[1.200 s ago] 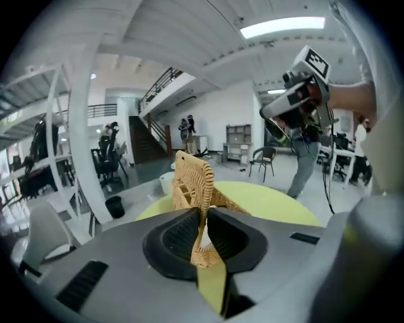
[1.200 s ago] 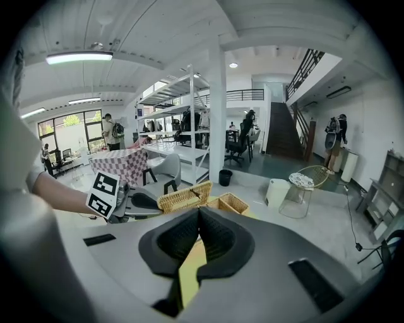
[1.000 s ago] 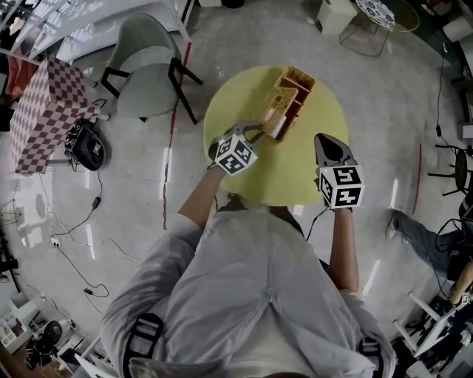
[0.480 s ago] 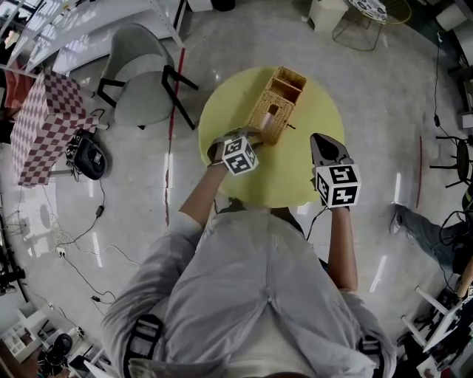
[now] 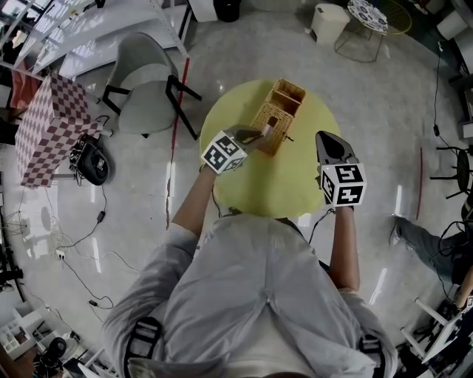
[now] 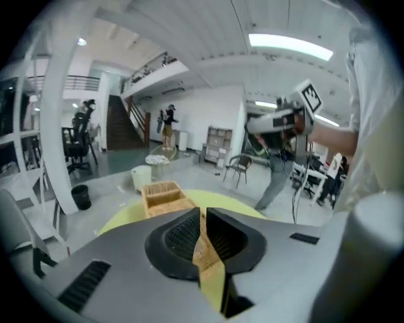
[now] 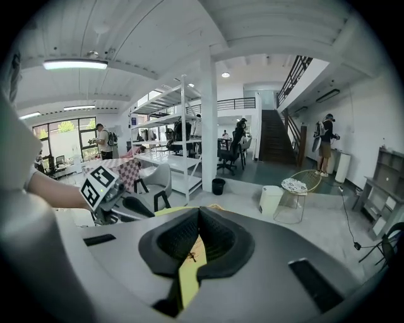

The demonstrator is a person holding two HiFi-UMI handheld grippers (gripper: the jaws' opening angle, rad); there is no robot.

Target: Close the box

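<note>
A wicker box [image 5: 281,111] stands on the far half of the round yellow table [image 5: 295,184]. Its lid lies over its near half, and its far compartment shows open. My left gripper [image 5: 263,133] points at the box's near left corner. Its jaws are closing to a narrow gap, with nothing pressed between them. In the left gripper view [image 6: 203,214] the box [image 6: 165,195] lies just beyond the tips. My right gripper [image 5: 327,138] hovers to the right of the box, apart from it. In its own view [image 7: 198,211] it is shut and empty.
A grey chair [image 5: 144,74] stands left of the table, with a checkered box [image 5: 48,122] further left. A white bin [image 5: 329,18] and a wire side table [image 5: 373,13] stand beyond. Cables lie on the floor at left.
The lid stood tilted up a second ago and now lies down on the box. My left gripper has shifted a little to the left beside it. The right gripper has barely moved.
</note>
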